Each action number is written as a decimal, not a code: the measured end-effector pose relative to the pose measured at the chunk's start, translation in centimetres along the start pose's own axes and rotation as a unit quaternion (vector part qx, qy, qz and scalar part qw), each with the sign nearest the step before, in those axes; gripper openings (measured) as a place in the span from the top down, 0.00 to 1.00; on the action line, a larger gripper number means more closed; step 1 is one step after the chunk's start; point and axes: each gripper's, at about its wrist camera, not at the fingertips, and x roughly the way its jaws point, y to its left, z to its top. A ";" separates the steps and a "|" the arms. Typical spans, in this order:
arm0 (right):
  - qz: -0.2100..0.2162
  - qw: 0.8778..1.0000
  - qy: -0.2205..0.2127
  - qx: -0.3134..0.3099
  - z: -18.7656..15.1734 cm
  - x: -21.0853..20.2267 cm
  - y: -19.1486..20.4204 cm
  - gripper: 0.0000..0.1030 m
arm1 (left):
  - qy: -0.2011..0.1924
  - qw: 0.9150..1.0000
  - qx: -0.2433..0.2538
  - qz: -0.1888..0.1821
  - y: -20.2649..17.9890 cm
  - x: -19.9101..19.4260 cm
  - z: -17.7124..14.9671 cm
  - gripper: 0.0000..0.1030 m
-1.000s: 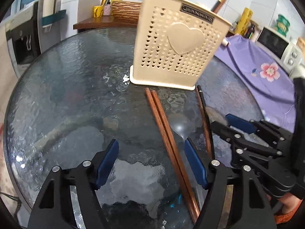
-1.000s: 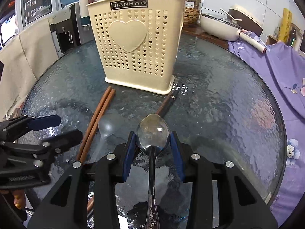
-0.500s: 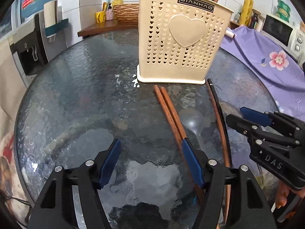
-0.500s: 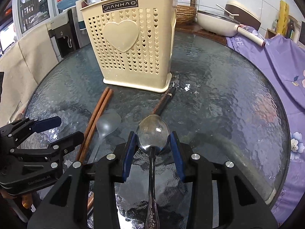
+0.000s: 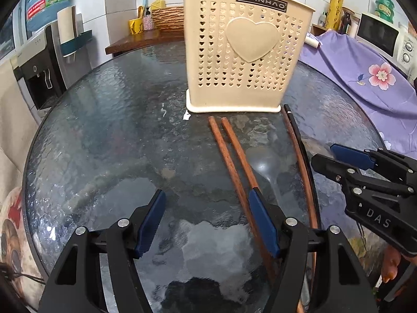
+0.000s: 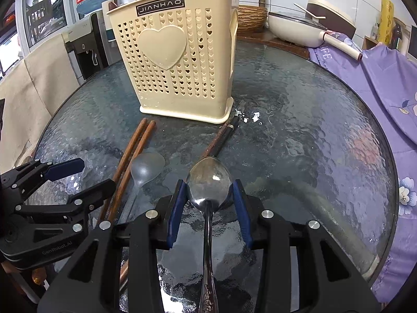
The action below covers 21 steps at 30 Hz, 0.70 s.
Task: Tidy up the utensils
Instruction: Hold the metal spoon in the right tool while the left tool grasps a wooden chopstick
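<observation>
A cream perforated utensil holder with a heart stands upright on the round glass table; it also shows in the right wrist view. My right gripper is shut on a metal spoon by its bowl, held above the table. My left gripper is open and empty above the glass. Two brown chopsticks lie in front of the holder, under my left gripper's right finger. A clear plastic spoon lies beside them. A darker chopstick pair lies to the right.
Several utensils stand inside the holder. A purple flowered cloth covers something right of the table. A white pan and a woven basket sit on a wooden counter behind. A water dispenser stands at the left.
Both grippers have risen and pulled back a little, so the holder sits lower in view. The right gripper still holds the metal spoon. The left stays open.
</observation>
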 end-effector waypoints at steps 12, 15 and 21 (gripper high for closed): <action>-0.002 1.000 -0.006 0.010 0.3 -0.5 -0.7 0.63 | 0.010 1.000 0.014 0.020 -0.5 1.5 1.4 0.38; -0.002 1.000 -0.004 0.012 0.1 -0.5 -0.9 0.63 | 0.014 1.000 0.016 0.021 -0.4 2.1 2.0 0.41; 0.001 1.000 -0.002 0.011 0.1 -0.3 -0.9 0.63 | 0.020 0.999 0.016 0.022 0.2 3.2 3.6 0.64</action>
